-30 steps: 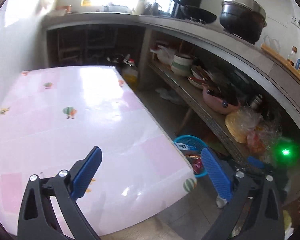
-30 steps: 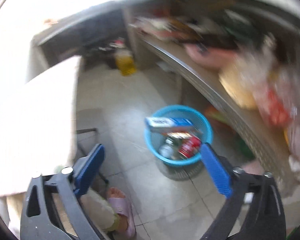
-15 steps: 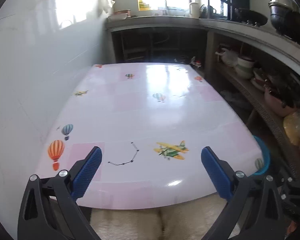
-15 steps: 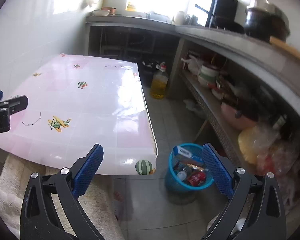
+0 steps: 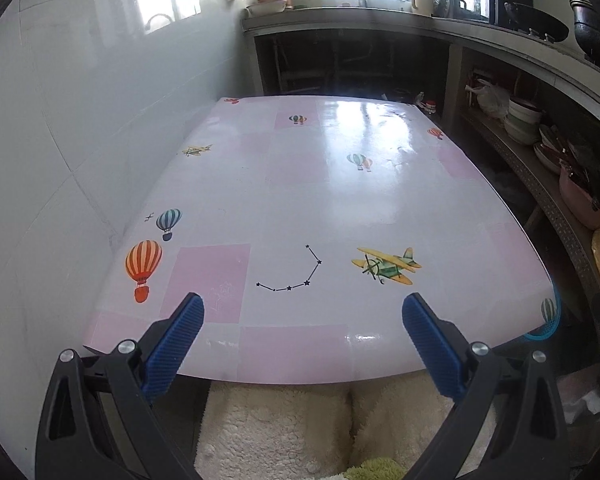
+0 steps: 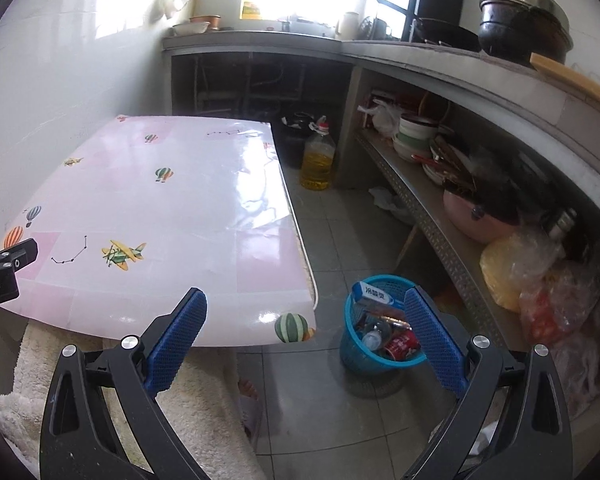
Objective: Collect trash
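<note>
Pink and white checks cover the surface (image 5: pixel 300 200), a glossy cloth printed with balloons, small planes and a line of stars, standing against the tiled wall (image 5: pixel 80 120) on its left side. Beyond it a grey kitchen counter (image 6: pixel 440 60) runs along the back and down the right, carrying a black pot (image 6: pixel 520 36) and a wok, with a lower shelf (image 6: pixel 432 208) of bowls, a pink basin and plastic bags underneath. A person's lap in fluffy cream fabric (image 5: pixel 280 432) shows under the near edge of the surface, and a foot in a slipper rests on the floor tiles (image 6: pixel 340 232).

Both tools are empty. The left tool (image 5: pixel 302 340) hovers over the near edge of the surface with its blue pads spread wide apart. The right tool (image 6: pixel 306 334) hangs past the near right corner, pads equally wide apart.

A bottle of yellow oil (image 6: pixel 318 160) stands on the floor by the far corner. The blue basket (image 6: pixel 364 352) sits on the floor just right of the surface's near corner, between it and the shelf. Inside lies the trash: a blue and white box (image 6: pixel 374 292) propped on the rim, a clear bottle (image 6: pixel 372 338) and a red can (image 6: pixel 400 344).
</note>
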